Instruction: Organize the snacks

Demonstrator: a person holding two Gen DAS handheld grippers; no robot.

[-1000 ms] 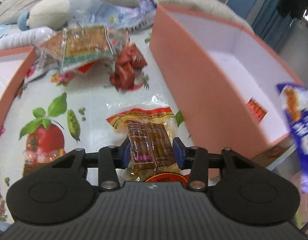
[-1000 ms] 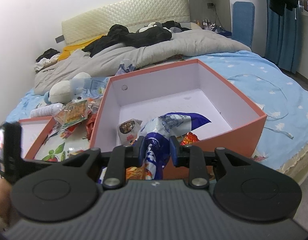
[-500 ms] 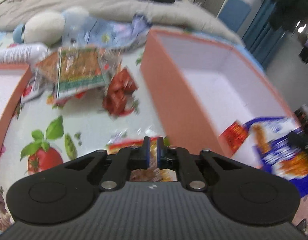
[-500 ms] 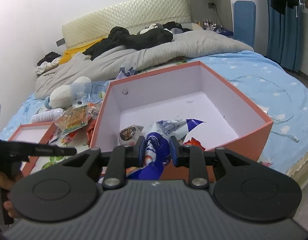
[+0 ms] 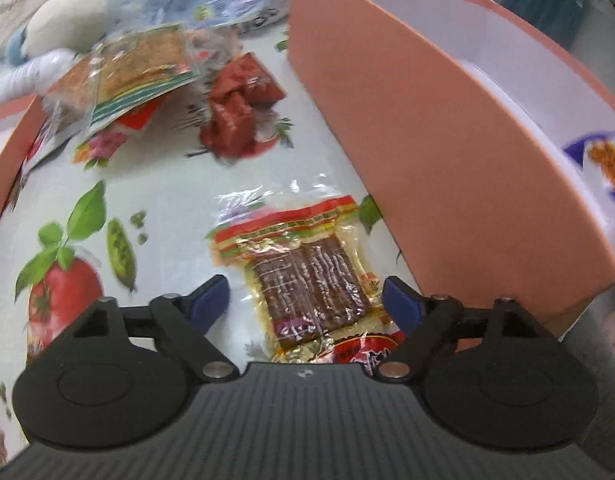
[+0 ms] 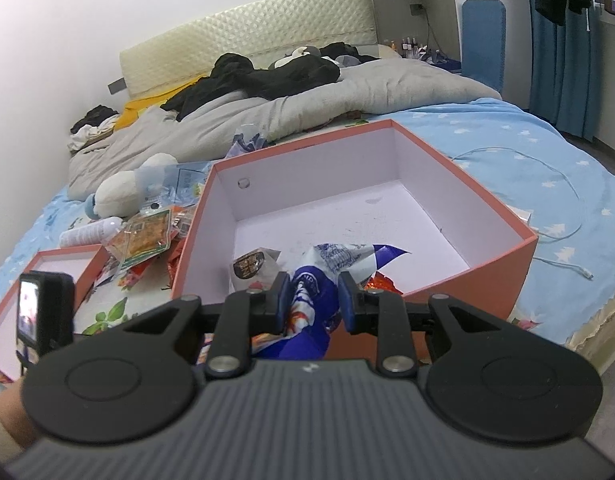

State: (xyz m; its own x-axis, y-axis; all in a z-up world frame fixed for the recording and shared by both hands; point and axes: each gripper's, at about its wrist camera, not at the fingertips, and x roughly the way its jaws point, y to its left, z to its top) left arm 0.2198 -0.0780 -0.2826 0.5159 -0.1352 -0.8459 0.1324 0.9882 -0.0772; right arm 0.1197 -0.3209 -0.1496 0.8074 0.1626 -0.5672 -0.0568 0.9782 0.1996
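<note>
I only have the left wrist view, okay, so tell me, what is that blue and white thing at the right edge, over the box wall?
Observer: It is a blue and white snack bag, and the right gripper is shut on it, holding it above the near end of the orange box.
Operator: Is there anything in the box already?
Observer: Yes, a small dark-labelled packet lies on the box floor near the left wall.
Operator: And past the box, on its far side, anything I should know about?
Observer: A thin white cable lies looped on the blue bedsheet beside the box.
</note>
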